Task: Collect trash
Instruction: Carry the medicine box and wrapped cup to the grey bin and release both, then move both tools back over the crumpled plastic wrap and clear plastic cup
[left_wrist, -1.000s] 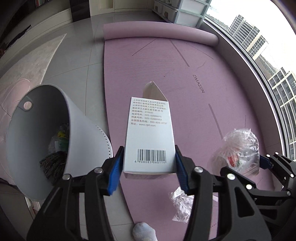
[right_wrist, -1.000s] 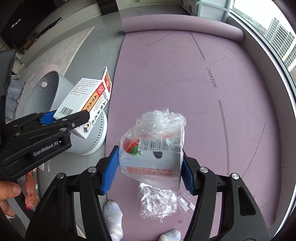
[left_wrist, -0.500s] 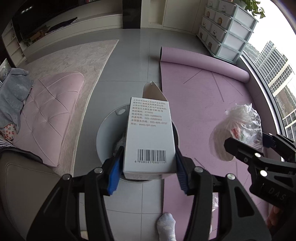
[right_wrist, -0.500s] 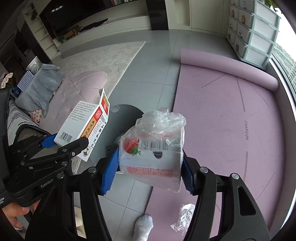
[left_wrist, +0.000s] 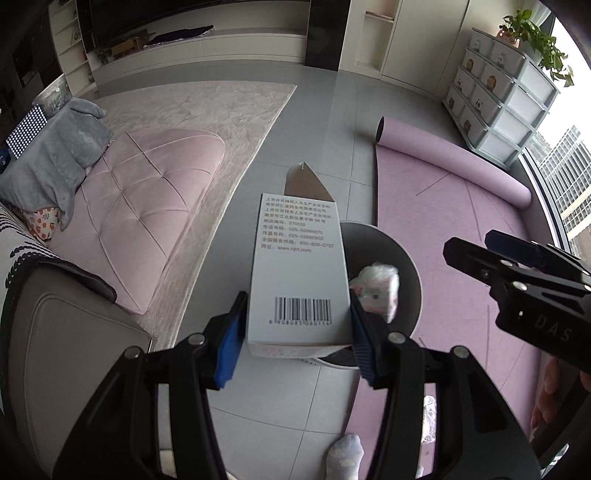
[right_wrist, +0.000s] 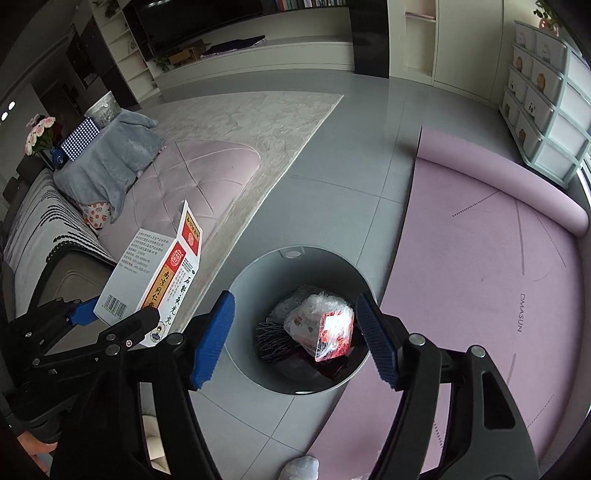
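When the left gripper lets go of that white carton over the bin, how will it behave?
The carton probably drops light and hollow: its top flap stands open, so it looks empty. Its flat card walls seem stiff between the left gripper's pads, so likely no crumpling. It is long against the bin, so it may tip and lean on the wrapped cup.

My left gripper (left_wrist: 297, 332) is pointing steeply downward, its blue pads (left_wrist: 229, 345) pressing on both sides of the white box (left_wrist: 297, 273) I am holding. My right gripper (right_wrist: 295, 336) is angling downward too, its jaws opening wide with nothing between them. My fingers (left_wrist: 543, 406) are showing at the right gripper's handle
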